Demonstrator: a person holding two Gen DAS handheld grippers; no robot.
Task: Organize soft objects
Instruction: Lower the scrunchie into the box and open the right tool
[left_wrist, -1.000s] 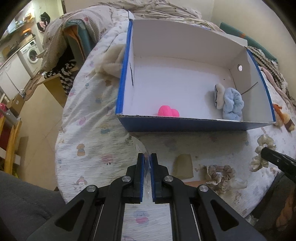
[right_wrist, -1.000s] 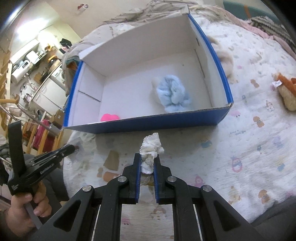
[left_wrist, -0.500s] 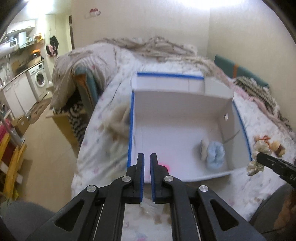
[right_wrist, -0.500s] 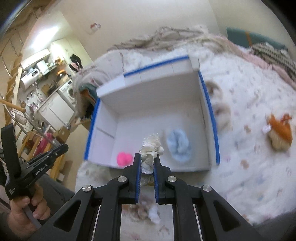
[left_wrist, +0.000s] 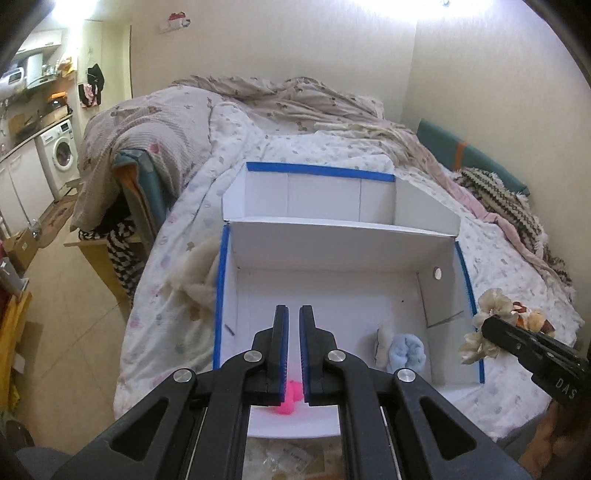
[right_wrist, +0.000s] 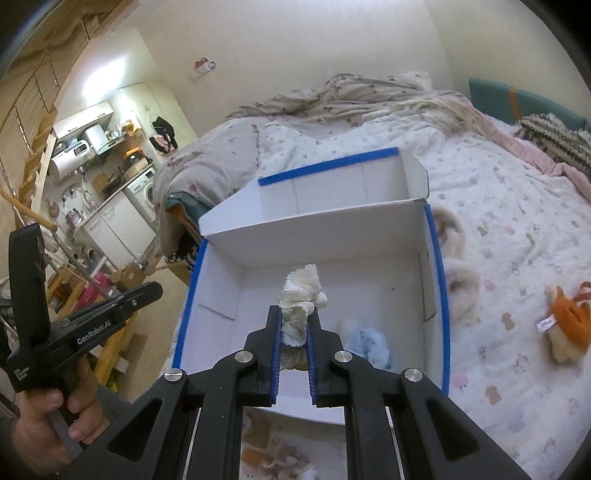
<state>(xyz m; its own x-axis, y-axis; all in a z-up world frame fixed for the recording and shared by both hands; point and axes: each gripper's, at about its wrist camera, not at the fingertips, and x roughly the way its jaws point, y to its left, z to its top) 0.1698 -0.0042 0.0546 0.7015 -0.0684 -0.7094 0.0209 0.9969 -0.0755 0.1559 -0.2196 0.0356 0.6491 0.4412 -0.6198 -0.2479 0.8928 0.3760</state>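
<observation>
Cream ruffled fabric scrunchie pinched in my right hand-held gripper, above the white blue-edged cardboard box; next, release. My left hand-held gripper nearly closed, empty.

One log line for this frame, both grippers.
left gripper: shut, empty | right gripper: shut on cream scrunchie above white box | release pending
</observation>
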